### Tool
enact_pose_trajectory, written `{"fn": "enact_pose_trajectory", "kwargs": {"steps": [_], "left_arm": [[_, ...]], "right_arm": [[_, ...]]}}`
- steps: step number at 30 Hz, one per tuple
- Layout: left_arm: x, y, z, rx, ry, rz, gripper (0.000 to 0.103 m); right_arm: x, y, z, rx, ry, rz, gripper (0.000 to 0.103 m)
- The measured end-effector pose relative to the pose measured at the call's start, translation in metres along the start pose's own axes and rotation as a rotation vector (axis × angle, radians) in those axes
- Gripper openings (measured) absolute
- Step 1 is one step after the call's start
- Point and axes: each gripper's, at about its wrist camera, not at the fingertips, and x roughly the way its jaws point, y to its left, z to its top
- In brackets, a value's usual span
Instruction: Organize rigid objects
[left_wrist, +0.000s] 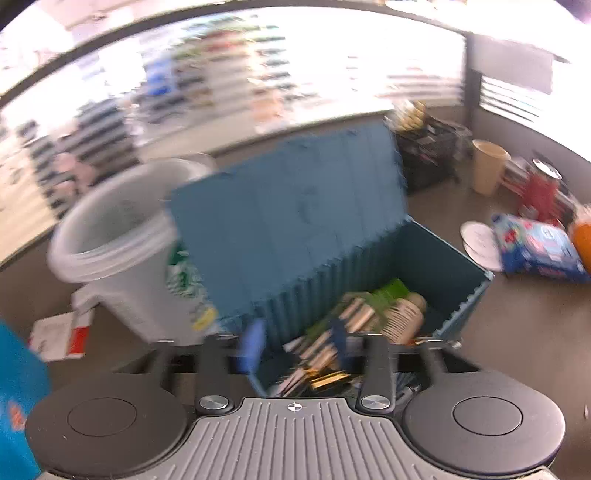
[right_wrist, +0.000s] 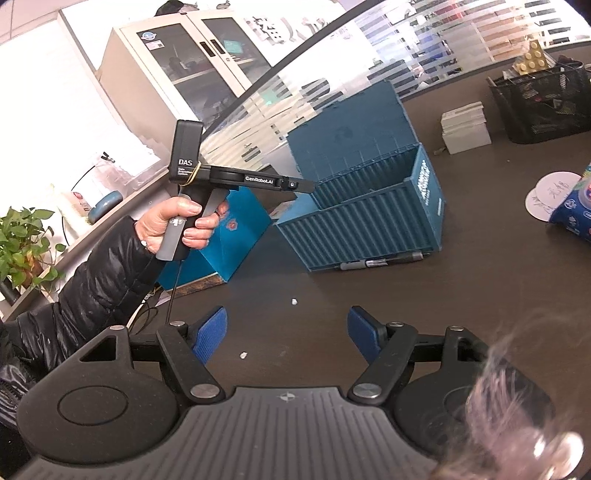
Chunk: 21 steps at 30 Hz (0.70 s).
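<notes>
Blue container box (left_wrist: 369, 236) below left gripper (left_wrist: 295, 343), gripper apart, empty

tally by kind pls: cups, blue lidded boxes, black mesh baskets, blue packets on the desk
cups: 2 (clear cup, beige cup)
blue box: 1
black mesh basket: 1
blue packet: 1
total: 5

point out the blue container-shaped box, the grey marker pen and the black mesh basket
blue container-shaped plastic box (right_wrist: 369, 225), right wrist view, ribbed front wall
grey marker pen (right_wrist: 380, 261), right wrist view, barrel
black mesh basket (right_wrist: 543, 107), right wrist view, front wall
</notes>
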Motion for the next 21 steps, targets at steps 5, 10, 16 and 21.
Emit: {"fn": "enact_pose_trajectory", "kwargs": {"steps": [5, 10, 16, 21], "left_arm": [[-0.034, -0.002, -0.014, -0.07, -0.096, 0.202, 0.103], [-0.055, 0.004, -0.038, -0.181, -0.095, 0.244, 0.103], [-0.073, 0.011, -0.076, -0.278, -0.071, 0.311, 0.103], [-0.085, 0.021, -0.109, -0.401, -0.068, 0.375, 0.103]], "right_arm": [[0.01, 0.017, -0.001, -0.073, -0.056, -0.091, 0.097], [0.028, 0.043, -0.002, -0.204, -0.136, -0.208, 0.103], [0.046, 0.061, -0.009, -0.232, -0.179, -0.19, 0.103], [0.069, 0.075, -0.02, -0.267, -0.166, -0.24, 0.103]]}}
